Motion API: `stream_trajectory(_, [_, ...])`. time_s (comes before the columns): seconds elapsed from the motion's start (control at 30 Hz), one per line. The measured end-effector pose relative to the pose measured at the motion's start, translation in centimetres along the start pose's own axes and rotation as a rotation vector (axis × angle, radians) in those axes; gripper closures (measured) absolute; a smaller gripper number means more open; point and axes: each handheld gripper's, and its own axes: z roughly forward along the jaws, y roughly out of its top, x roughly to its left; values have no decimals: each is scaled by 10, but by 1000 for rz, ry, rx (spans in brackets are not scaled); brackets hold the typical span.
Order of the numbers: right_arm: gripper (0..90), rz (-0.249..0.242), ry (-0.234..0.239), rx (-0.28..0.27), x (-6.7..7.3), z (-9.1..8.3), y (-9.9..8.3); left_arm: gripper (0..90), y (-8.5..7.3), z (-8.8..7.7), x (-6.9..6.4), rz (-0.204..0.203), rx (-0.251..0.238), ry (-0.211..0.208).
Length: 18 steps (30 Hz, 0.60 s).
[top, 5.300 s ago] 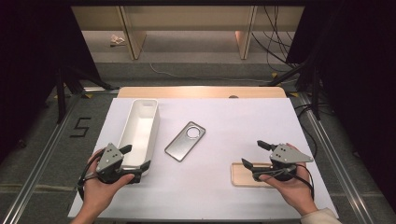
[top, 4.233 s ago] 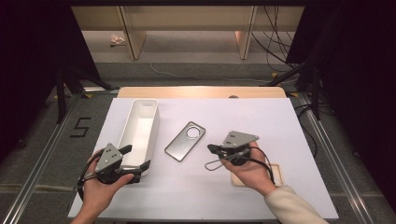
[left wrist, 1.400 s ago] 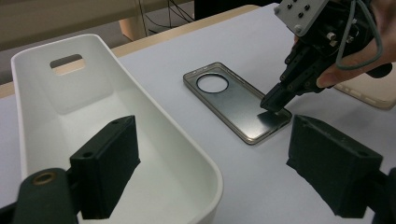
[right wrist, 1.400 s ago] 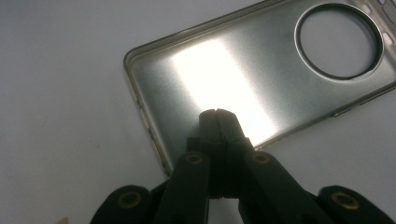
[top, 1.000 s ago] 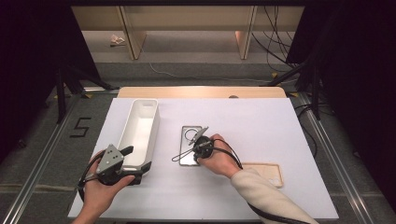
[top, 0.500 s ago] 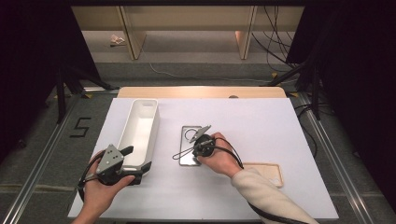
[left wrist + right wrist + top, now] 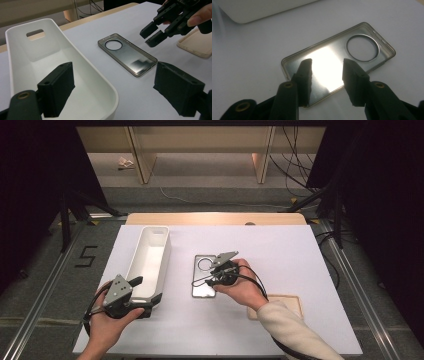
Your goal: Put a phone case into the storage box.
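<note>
- While my right gripper [image 7: 209, 279] hung just over the near end of the clear phone case [image 7: 205, 275], its jaws had just been opening, and they stood parted with nothing pinched between them.
- In the right gripper view I saw the two black jaws over the case [image 7: 338, 72], clear of its glossy inner face, which threw back a bright glare.
- The case lay flat on the white table cover [image 7: 280, 250], open side up, its round camera cut-out at the far end, just right of the white bin [image 7: 149, 260] and apart from it.
- My left gripper [image 7: 145, 296] sat low at the near end of the bin, jaws spread wide and grasping nothing; in the left gripper view one jaw sat over the bin's inside [image 7: 45, 57], the other over the table.
- A beige case [image 7: 292, 301] lay near my right sleeve, well clear of the work.
</note>
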Motion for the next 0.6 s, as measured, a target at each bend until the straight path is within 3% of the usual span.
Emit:
stream_trajectory(0.2, [494,-6,19,-28,0,-7,-4,157,0,0,0,-2,-1,0])
stream_trajectory(0.6, [316,-41,24,-2,-1,-12,-7,157,-1,-1,0,-4,-6,-9])
